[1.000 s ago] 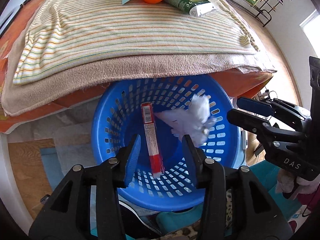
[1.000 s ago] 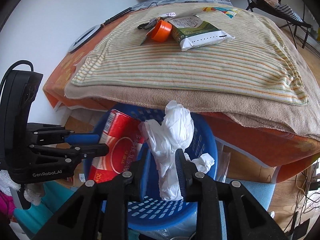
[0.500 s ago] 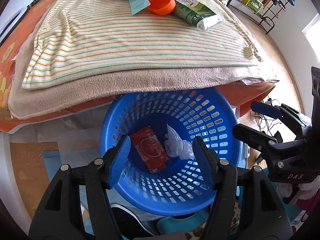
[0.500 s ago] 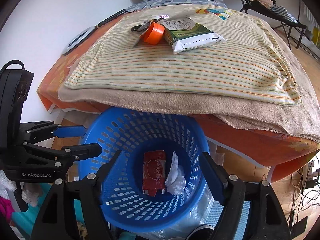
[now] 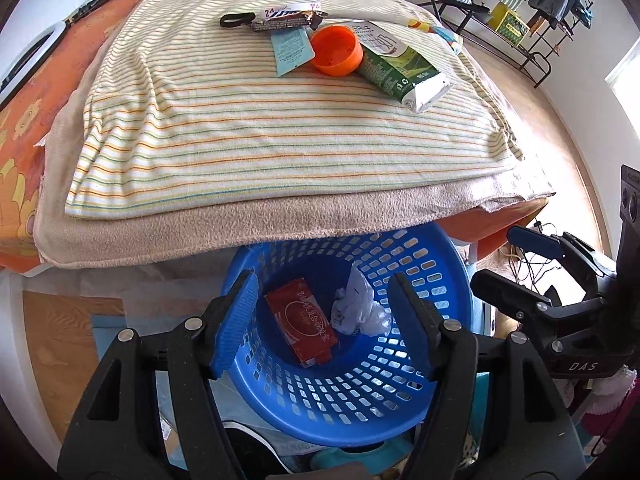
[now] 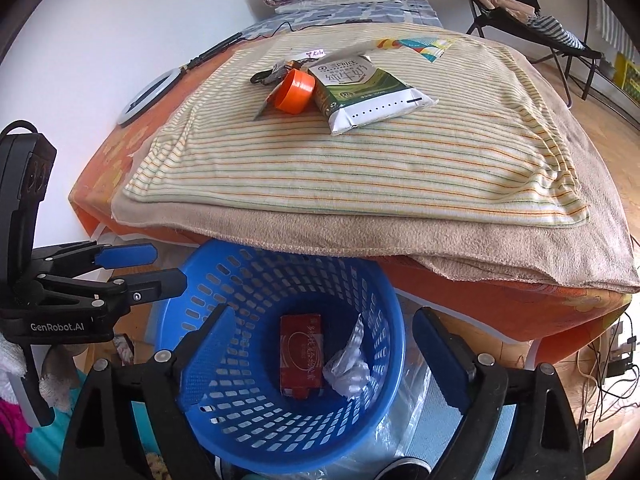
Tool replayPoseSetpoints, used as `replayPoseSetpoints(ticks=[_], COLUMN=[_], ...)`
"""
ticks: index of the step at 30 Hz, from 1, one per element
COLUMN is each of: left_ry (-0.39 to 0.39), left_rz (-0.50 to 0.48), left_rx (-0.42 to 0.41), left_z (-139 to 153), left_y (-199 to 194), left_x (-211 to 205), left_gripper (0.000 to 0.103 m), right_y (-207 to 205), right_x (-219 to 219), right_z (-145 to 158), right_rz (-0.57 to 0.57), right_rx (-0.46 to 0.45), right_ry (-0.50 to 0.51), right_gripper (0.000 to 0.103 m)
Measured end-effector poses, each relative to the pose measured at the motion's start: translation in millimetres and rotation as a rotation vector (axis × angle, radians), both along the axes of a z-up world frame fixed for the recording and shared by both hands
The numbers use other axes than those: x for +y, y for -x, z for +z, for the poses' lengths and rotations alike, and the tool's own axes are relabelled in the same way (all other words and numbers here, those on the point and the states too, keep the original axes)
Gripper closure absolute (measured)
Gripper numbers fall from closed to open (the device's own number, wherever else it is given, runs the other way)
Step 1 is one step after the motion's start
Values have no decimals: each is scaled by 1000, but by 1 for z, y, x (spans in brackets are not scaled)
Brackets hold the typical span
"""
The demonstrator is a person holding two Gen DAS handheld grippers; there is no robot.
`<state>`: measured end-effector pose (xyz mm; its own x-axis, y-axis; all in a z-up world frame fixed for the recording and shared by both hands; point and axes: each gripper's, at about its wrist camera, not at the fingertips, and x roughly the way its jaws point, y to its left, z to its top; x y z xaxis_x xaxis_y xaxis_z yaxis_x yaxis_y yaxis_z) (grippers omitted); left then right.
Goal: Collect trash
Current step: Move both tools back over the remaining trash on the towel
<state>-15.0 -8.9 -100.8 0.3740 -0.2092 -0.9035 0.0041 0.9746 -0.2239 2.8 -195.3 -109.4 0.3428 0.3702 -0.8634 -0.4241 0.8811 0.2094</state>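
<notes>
A blue perforated basket stands on the floor against the bed's edge. Inside it lie a red box and a crumpled white plastic wad. My left gripper hovers over the basket, open and holding nothing. My right gripper is above the basket too; its jaws are opening wide with nothing between them. On the bed's striped towel lie an orange cap, a green milk carton, a blue paper tag and a dark wrapper.
The striped towel covers a beige blanket that overhangs the basket's far rim. A folding chair and a drying rack stand beyond the bed. Cables lie on the wooden floor at the right.
Both grippers opened; the red box left the left gripper and the white plastic left the right one, and both now lie in the basket. The left gripper rose a little.
</notes>
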Motion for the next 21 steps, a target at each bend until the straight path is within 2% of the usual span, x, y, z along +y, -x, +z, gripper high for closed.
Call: replayPoseSetpoints(ticks=[10, 16, 21], left_ry=[5, 10, 43], left_rz=[18, 25, 43], left_rx=[-65, -87, -98], left_z=[31, 37, 38], left_y=[-36, -58, -74], left_x=[12, 17, 22], left_gripper=[34, 34, 34], right_y=[-24, -49, -74], right_x=[-4, -10, -10], right_z=[21, 38, 49], right_rz=[-37, -72, -57], right_rx=[-30, -48, -75], right_ry=[-44, -78, -85], right_gripper=[11, 10, 10])
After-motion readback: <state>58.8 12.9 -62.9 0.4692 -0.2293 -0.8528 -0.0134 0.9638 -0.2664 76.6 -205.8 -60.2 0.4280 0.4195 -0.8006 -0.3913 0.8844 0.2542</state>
